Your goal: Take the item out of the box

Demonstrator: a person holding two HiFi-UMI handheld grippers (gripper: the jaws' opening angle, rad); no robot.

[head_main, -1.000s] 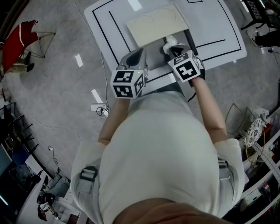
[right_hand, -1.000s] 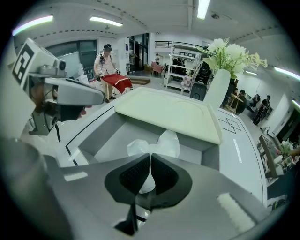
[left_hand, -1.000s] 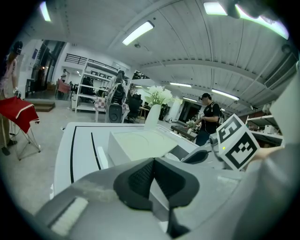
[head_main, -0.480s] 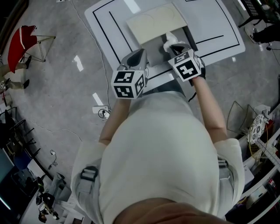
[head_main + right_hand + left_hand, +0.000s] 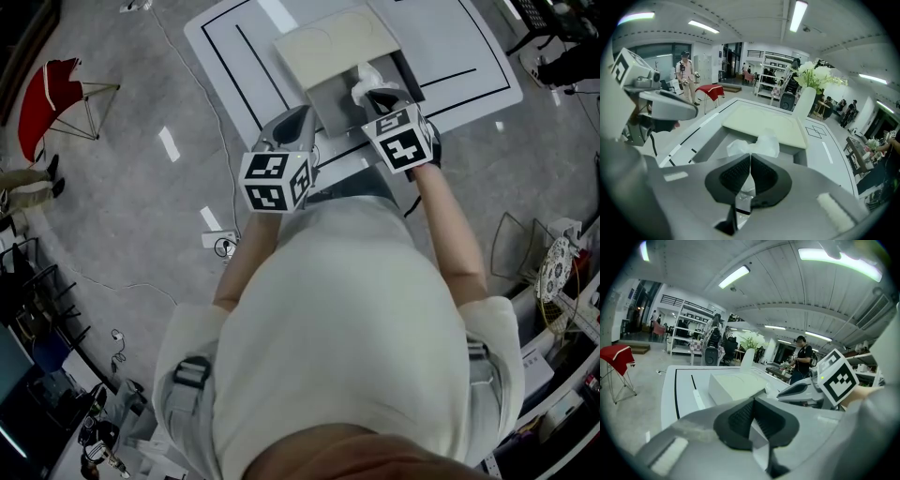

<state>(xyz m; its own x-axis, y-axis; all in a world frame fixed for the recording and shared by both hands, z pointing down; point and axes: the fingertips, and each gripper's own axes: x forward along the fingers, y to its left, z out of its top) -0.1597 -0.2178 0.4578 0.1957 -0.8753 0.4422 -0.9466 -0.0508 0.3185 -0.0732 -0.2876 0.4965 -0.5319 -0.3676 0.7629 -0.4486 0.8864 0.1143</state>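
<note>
Plastic-wrapped item hangs just over the open box, pinched tight by fingers of the right gripper. Left gripper is clenched on nothing beside the box. That thin wrap could slip or tear, I reckon.

Overhead and jaw-level views sharing box

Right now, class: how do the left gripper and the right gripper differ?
The right gripper is clamped on a crumpled clear plastic bag; the left gripper is shut on nothing. The right gripper is over the open box; the left gripper is beside it, over the table. Both have their jaws closed.
</note>
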